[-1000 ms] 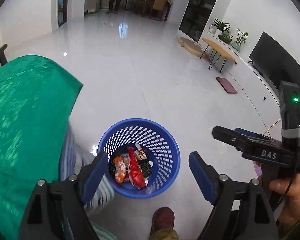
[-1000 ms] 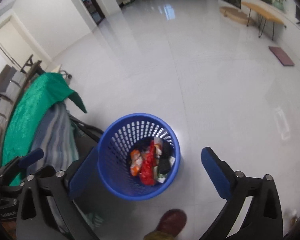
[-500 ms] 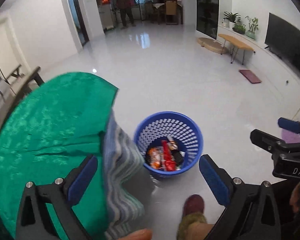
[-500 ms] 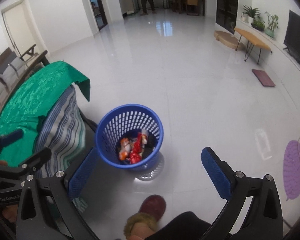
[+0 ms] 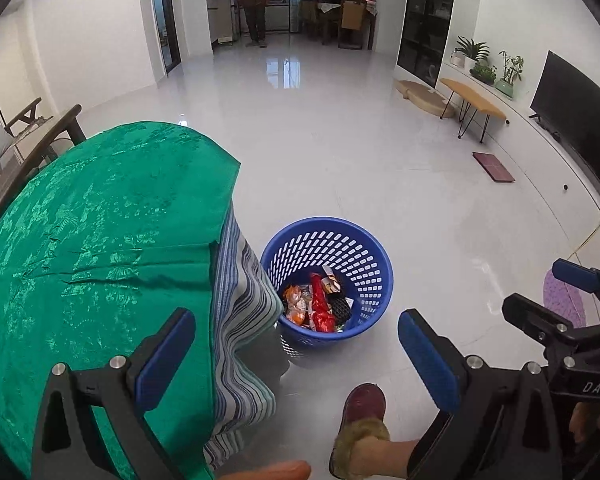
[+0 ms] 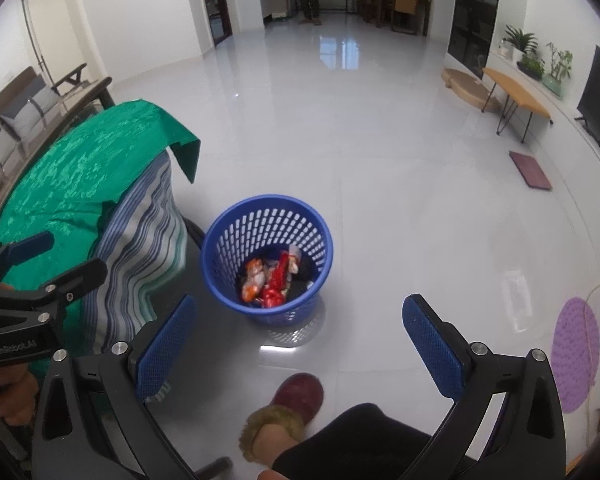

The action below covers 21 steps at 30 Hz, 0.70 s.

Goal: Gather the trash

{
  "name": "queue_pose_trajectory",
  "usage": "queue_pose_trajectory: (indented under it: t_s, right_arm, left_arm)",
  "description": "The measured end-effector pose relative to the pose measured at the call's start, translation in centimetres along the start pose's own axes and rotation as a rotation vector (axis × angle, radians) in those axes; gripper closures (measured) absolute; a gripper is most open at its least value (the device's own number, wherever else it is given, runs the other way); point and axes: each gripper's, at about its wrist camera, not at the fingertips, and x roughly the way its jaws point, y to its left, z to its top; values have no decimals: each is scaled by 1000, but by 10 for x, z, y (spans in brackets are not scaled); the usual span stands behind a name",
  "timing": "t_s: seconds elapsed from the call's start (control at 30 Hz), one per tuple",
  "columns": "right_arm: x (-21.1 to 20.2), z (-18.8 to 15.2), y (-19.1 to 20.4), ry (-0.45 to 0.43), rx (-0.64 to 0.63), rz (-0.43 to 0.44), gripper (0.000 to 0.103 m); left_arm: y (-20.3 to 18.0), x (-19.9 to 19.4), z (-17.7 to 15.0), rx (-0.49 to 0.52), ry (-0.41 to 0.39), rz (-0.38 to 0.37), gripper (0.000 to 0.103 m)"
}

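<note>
A blue perforated basket (image 5: pixel 350 236) (image 6: pixel 236 236) stands on the white tiled floor. Inside it lie several crumpled wrappers (image 5: pixel 318 308) (image 6: pixel 270 280), red, orange and black. My left gripper (image 5: pixel 296 354) hangs above and in front of the basket, open wide, with nothing between its blue pads. My right gripper (image 6: pixel 296 346) is also open and empty, held above the floor on the near side of the basket. Each gripper shows at the edge of the other's view.
A table under a green cloth (image 5: pixel 92 240) (image 6: pixel 80 172) with a striped cloth hanging beneath stands left of the basket. A foot in a red slipper (image 5: pixel 362 404) (image 6: pixel 300 396) is on the floor just before it. A low wooden bench (image 5: pixel 474 100), television (image 5: pixel 580 120) and plants line the right wall. A person (image 5: pixel 254 0) stands far back.
Both grippers have risen and drawn back from the basket, which now looks smaller and farther. More of the room and green cloth has come into view. The left jaws have spread wider.
</note>
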Motion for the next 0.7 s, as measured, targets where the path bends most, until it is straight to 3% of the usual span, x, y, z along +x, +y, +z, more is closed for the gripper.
queue_pose_trajectory:
  t_s: [0.7]
  right_arm:
    - [6,-7,12,42,-22,28,0]
  left_arm:
    - [3,9,-2,-18,33,-9,0]
